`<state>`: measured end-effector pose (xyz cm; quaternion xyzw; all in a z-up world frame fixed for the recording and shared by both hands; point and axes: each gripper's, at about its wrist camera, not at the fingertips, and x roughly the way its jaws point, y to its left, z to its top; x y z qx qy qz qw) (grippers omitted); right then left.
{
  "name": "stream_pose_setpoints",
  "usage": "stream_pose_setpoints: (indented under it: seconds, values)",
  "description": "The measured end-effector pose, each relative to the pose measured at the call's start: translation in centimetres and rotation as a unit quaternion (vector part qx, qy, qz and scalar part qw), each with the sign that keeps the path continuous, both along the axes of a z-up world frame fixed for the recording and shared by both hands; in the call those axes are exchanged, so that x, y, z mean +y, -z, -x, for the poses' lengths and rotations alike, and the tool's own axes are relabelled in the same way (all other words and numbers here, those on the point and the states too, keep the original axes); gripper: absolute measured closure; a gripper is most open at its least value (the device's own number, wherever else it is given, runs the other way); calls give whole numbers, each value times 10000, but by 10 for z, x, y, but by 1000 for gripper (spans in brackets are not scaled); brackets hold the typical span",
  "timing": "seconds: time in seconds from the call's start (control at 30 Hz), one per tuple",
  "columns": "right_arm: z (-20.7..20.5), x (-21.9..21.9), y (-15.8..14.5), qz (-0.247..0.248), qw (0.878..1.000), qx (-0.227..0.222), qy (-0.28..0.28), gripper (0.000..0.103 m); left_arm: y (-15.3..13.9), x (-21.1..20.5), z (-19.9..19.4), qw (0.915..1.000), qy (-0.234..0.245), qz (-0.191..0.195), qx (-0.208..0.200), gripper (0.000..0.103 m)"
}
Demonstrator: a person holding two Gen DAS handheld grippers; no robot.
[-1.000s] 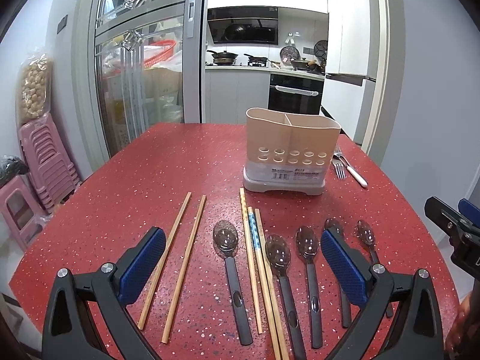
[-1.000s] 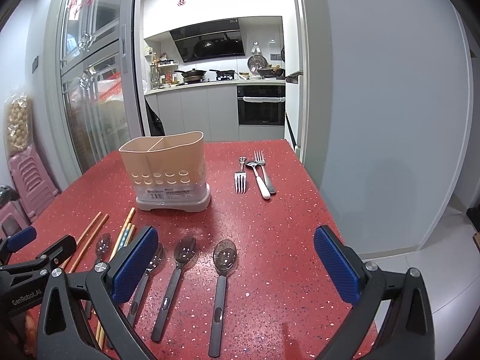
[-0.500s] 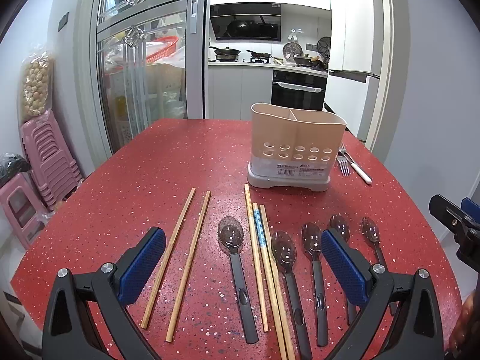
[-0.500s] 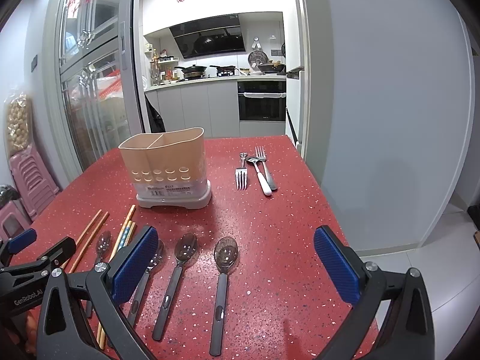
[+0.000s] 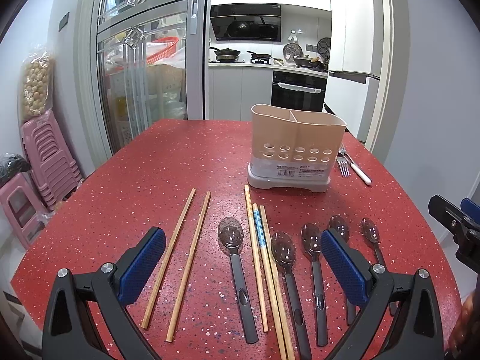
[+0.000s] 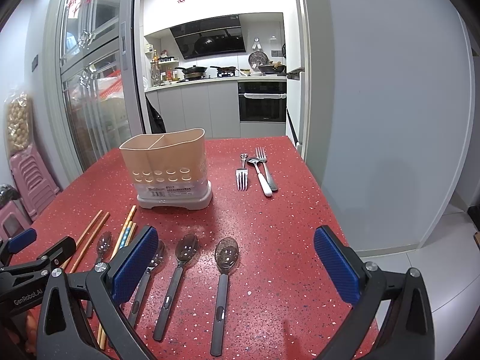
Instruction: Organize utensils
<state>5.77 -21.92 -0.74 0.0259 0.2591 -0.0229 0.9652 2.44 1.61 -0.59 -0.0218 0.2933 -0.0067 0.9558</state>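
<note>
Left tongs [image 5: 243, 265] wide apart, nothing held, hovering over the red speckled bench [image 5: 126, 186]. Well off to their left, beyond the bench edge: stacked pink stools [image 5: 45, 153].

Just ahead of the left pad [image 5: 142, 265]: 2 plain wooden chopsticks [image 5: 180, 255], side by side, not touching. Between the 2 pads: dark-handled spoon [image 5: 237, 267], then 3 chopsticks [image 5: 262, 258] bunched close, the middle 1 w/ blue pattern, then 2 more spoons [image 5: 283, 258] [image 5: 312, 246]. Behind the right pad [image 5: 343, 265] a 4th spoon [image 5: 339, 225], handle partly hidden. Right of that pad, a 5th spoon [image 5: 370, 234].

Farther ahead, slightly right of centre: beige utensil holder [image 5: 297, 147] on grey base, upright, 2 compartments, row of round holes low on the front wall. Can't see inside. Just right of the holder, forks and a white-handled piece [image 5: 352, 165] lie flat.

Right tongs [image 6: 235, 265] also wide apart, nothing held; seen at the far right edge of the left cam too [image 5: 456, 219]. From the right cam: left tongs [image 6: 36, 255] at far left, chopsticks [image 6: 90, 234] beside them, holder [image 6: 168, 168] ahead-left. 3 spoons near the left pad [image 6: 135, 265]; rightmost spoon [image 6: 226, 258] between the pads. Ahead, centre-right: 2 forks and a white-handled spoon [image 6: 258, 171] close together.
</note>
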Motion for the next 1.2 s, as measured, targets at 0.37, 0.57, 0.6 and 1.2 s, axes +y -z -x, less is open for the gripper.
stream_pose_setpoints:
  seconds: [0.37, 0.57, 0.6, 1.2]
  values:
    - [0, 0, 0, -7, 10000, 4, -1, 0, -1, -1, 2, 10000, 2, -8, 15, 0]
    - [0, 1, 0, -2, 10000, 9, -5, 0, 0, -2, 1, 10000, 9, -15, -3, 0]
    - [0, 1, 0, 1, 10000, 9, -2, 0, 0, -2, 1, 10000, 9, -13, -4, 0]
    - [-9, 1, 4, -42, 9995, 251, -179, 0, 8, 8, -9, 9996, -57, -150, 221, 0]
